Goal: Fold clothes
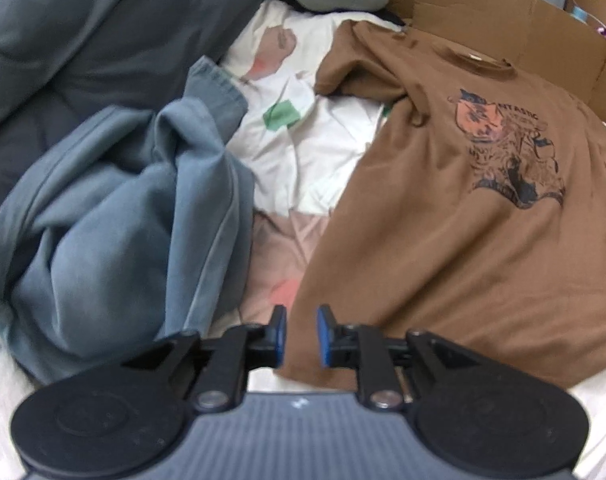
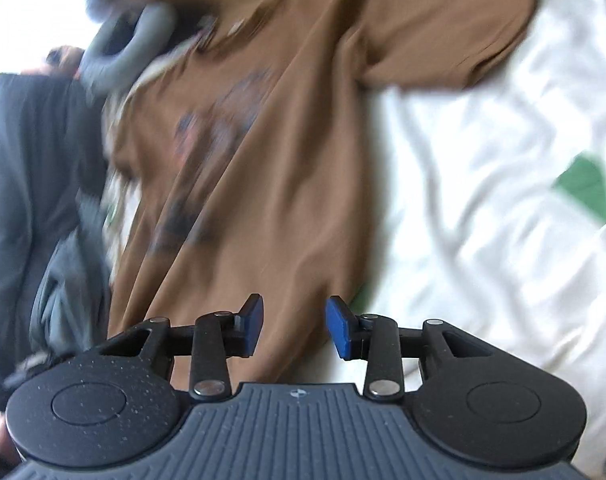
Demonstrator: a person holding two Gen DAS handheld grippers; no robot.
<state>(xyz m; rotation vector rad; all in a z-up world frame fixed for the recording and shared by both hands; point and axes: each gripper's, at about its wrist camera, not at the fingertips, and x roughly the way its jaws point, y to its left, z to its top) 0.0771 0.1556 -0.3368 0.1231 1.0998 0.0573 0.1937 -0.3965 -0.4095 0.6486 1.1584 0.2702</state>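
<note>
White patterned bedding covers the surface, and a brown printed T-shirt lies spread flat on it. Left of the shirt sits a crumpled blue-grey garment, with a dark grey quilt beyond it. The left gripper hovers at the shirt's lower left hem, jaws slightly apart, holding nothing. Behind the shirt lies flattened cardboard. The right gripper hangs over the lower hem, jaws apart, empty.
</note>
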